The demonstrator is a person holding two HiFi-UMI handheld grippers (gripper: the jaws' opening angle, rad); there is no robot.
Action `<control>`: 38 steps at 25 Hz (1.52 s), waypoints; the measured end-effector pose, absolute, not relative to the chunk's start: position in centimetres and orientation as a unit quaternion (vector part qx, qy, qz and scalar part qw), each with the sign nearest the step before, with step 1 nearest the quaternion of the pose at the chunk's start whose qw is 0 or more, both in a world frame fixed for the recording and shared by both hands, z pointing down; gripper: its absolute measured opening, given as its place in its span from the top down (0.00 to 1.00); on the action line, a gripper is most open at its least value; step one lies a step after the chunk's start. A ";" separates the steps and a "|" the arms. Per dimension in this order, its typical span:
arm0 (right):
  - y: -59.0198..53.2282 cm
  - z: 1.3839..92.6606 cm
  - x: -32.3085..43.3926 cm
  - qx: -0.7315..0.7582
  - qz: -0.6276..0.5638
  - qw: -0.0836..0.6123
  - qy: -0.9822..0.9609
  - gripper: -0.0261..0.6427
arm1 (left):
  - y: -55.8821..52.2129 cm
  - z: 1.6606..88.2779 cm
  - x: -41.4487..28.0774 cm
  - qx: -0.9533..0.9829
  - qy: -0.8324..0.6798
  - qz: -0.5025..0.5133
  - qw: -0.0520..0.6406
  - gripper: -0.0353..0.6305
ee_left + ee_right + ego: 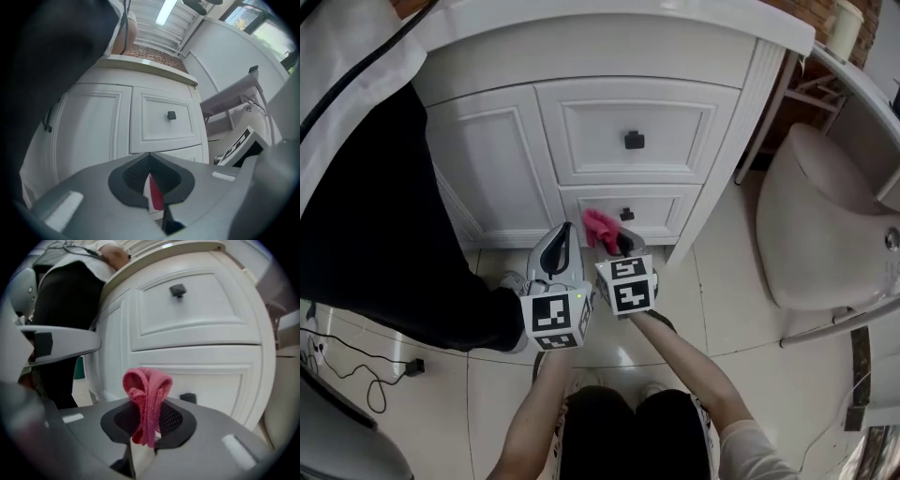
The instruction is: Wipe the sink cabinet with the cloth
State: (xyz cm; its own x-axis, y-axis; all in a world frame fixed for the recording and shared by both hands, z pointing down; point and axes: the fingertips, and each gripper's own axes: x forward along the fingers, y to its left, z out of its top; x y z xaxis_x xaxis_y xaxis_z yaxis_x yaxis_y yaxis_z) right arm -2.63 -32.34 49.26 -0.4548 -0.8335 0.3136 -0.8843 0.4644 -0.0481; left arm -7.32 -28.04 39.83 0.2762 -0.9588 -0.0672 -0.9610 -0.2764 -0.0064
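Observation:
The white sink cabinet [487, 159] has a door on the left and two drawers with black knobs, the upper knob [634, 141] and the lower one [626, 214]. My right gripper [619, 242] is shut on a bunched pink cloth [600, 227], held just in front of the lower drawer. In the right gripper view the cloth [147, 394] sticks up from the shut jaws [153, 403], beside the lower knob [188, 398]. My left gripper [565, 228] hangs beside it to the left, low before the cabinet. Its jaws [150, 154] are shut with nothing in them.
A person in black trousers [384, 244] stands close at the left against the cabinet door, one shoe [514, 281] near my left gripper. A cable with a plug [412, 367] lies on the tiled floor. A beige fixture [825, 225] stands at the right.

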 end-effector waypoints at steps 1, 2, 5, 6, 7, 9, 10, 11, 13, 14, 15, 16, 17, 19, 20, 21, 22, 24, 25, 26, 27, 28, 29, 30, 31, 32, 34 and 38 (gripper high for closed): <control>-32.4 50.1 -4.3 0.494 0.098 0.134 -0.854 0.86 | -28.2 40.5 -8.0 -0.796 0.604 0.025 0.024 0.93; -32.6 50.8 -5.6 0.485 0.096 0.140 -0.858 0.86 | -28.5 41.1 -8.6 -0.795 0.606 0.026 0.025 0.93; -34.4 52.9 -7.0 0.483 0.095 0.158 -0.856 0.86 | -29.5 42.4 -9.9 -0.789 0.614 0.031 0.020 0.93; -34.8 53.4 -6.8 0.487 0.094 0.162 -0.853 0.86 | -29.7 42.7 -10.1 -0.787 0.615 0.032 0.017 0.93; -35.1 53.6 -6.2 0.494 0.092 0.162 -0.849 0.86 | -30.0 42.9 -10.1 -0.787 0.616 0.033 0.015 0.93; -35.4 53.6 -4.4 0.516 0.097 0.150 -0.838 0.86 | -30.3 43.3 -10.0 -0.789 0.614 0.030 0.017 0.93; -35.4 53.5 -3.0 0.530 0.105 0.141 -0.829 0.86 | -30.5 43.4 -9.9 -0.790 0.612 0.029 0.018 0.93; -35.3 53.3 -1.3 0.547 0.116 0.130 -0.819 0.86 | -30.6 43.6 -9.7 -0.791 0.611 0.028 0.018 0.93; -34.8 53.1 2.1 0.573 0.131 0.114 -0.801 0.86 | -30.5 43.9 -8.9 -0.794 0.607 0.028 0.016 0.93; -34.5 53.0 3.3 0.580 0.128 0.115 -0.796 0.85 | -30.4 44.0 -8.5 -0.796 0.604 0.026 0.015 0.93; -34.2 53.0 4.4 0.585 0.122 0.118 -0.793 0.86 | -30.4 44.3 -8.0 -0.799 0.601 0.024 0.015 0.93; -34.0 53.1 5.5 0.592 0.118 0.121 -0.788 0.86 | -30.4 44.5 -7.5 -0.802 0.597 0.021 0.016 0.93; -34.1 53.2 6.8 0.602 0.118 0.120 -0.780 0.86 | -30.4 44.7 -7.0 -0.805 0.593 0.019 0.016 0.93; -34.9 53.4 10.1 0.630 0.129 0.114 -0.758 0.86 | -30.5 45.1 -6.1 -0.809 0.587 0.016 0.017 0.93; -35.3 53.4 11.8 0.642 0.134 0.111 -0.747 0.86 | -30.6 45.3 -5.6 -0.811 0.585 0.015 0.019 0.93; -35.6 53.3 13.5 0.651 0.136 0.110 -0.739 0.86 | -30.6 45.3 -5.2 -0.812 0.582 0.016 0.021 0.93; -35.7 53.2 14.7 0.655 0.136 0.110 -0.735 0.86 | -30.5 45.3 -4.8 -0.814 0.581 0.019 0.023 0.93; -35.5 53.3 16.1 0.659 0.128 0.117 -0.732 0.85 | -30.4 45.2 -4.5 -0.814 0.580 0.024 0.027 0.93; -35.4 53.3 16.6 0.662 0.125 0.119 -0.729 0.86 | -30.4 45.1 -4.5 -0.814 0.580 0.025 0.027 0.93; -35.3 53.4 17.2 0.668 0.127 0.118 -0.723 0.86 | -30.4 45.1 -4.4 -0.813 0.581 0.026 0.026 0.93; -35.2 53.6 18.0 0.676 0.131 0.114 -0.716 0.86 | -30.4 45.1 -4.3 -0.813 0.581 0.027 0.025 0.93; -35.2 53.7 18.8 0.685 0.135 0.111 -0.707 0.86 | -30.3 45.1 -4.2 -0.813 0.581 0.027 0.026 0.93; -35.2 53.9 19.7 0.693 0.139 0.108 -0.699 0.86 | -30.2 45.1 -4.1 -0.814 0.580 0.027 0.027 0.93; -35.1 54.2 20.5 0.701 0.143 0.107 -0.690 0.86 | -30.1 45.2 -4.1 -0.814 0.580 0.026 0.028 0.93; -35.0 54.5 21.1 0.709 0.149 0.106 -0.682 0.86 | -30.1 45.4 -4.2 -0.813 0.581 0.025 0.027 0.93; -34.6 54.8 21.4 0.714 0.157 0.103 -0.674 0.86 | -30.0 45.7 -4.5 -0.811 0.584 0.024 0.025 0.93; -33.4 55.3 20.5 0.714 0.165 0.094 -0.674 0.86 | -29.7 46.2 -5.5 -0.802 0.597 0.026 0.015 0.93; -31.7 56.7 11.2 0.637 0.177 0.082 -0.746 0.86 | -29.1 47.6 -7.7 -0.781 0.624 0.025 -0.002 0.93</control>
